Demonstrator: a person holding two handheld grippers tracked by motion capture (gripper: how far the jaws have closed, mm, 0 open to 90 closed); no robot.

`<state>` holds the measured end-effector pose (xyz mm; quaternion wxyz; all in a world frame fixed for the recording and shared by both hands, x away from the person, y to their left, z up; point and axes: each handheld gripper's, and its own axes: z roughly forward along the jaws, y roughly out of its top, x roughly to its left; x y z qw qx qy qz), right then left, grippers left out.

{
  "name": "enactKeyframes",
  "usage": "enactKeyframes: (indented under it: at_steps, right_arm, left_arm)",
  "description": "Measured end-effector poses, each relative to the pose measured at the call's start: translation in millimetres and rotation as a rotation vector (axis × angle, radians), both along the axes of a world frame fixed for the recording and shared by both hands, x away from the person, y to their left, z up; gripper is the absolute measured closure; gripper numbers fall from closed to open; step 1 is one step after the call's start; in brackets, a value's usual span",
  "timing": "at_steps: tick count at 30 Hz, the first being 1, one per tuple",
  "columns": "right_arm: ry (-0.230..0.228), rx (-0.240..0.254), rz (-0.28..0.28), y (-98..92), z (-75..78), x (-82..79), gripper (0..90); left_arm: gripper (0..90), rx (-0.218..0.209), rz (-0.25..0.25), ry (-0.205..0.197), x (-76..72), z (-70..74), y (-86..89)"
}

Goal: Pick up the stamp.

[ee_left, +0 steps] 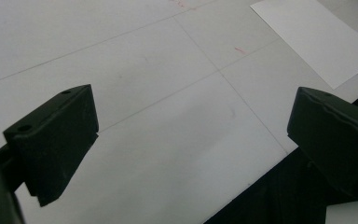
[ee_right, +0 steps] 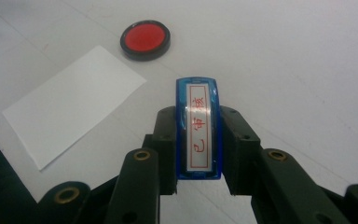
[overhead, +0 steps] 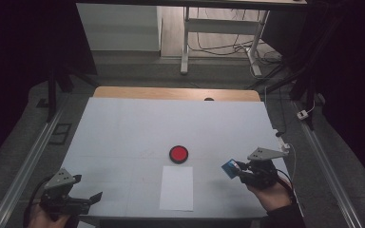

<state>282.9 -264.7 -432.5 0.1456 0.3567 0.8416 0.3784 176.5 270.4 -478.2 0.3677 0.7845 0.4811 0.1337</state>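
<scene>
Right tool [ee_right: 198, 154] grips blue plastic stamp [ee_right: 198, 126]; round red ink pad [ee_right: 145, 39] at 11 o'clock. Left tool [ee_left: 191, 135] open, apparently empty.

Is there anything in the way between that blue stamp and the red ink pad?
Nothing visible. The right gripper holds the blue stamp, and only bare white table lies between it and the red ink pad. The paper sheet lies off to one side.

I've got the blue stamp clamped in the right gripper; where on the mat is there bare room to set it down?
Bare mat lies between the red ink pad and the right gripper holding the blue stamp, and across the whole far half. Left of the paper sheet is bare up to the left gripper. The pad and sheet crowd the near centre.
</scene>
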Motion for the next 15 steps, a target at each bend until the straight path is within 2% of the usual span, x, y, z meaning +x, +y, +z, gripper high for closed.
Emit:
enactKeyframes:
  at_steps: [6, 15]
  right_arm:
    - [0.003, 0.008, 0.04, 6.3, -0.3, 3.9, 70.1]
    - [-0.002, 0.005, 0.135, 25.5, 0.7, 11.6, 70.1]
  left_arm:
    - [2.2, 0.004, -0.003, 0.002, 0.3, -0.2, -0.4]
    - [2.0, 0.007, -0.002, 0.004, 0.4, -0.3, -0.8]
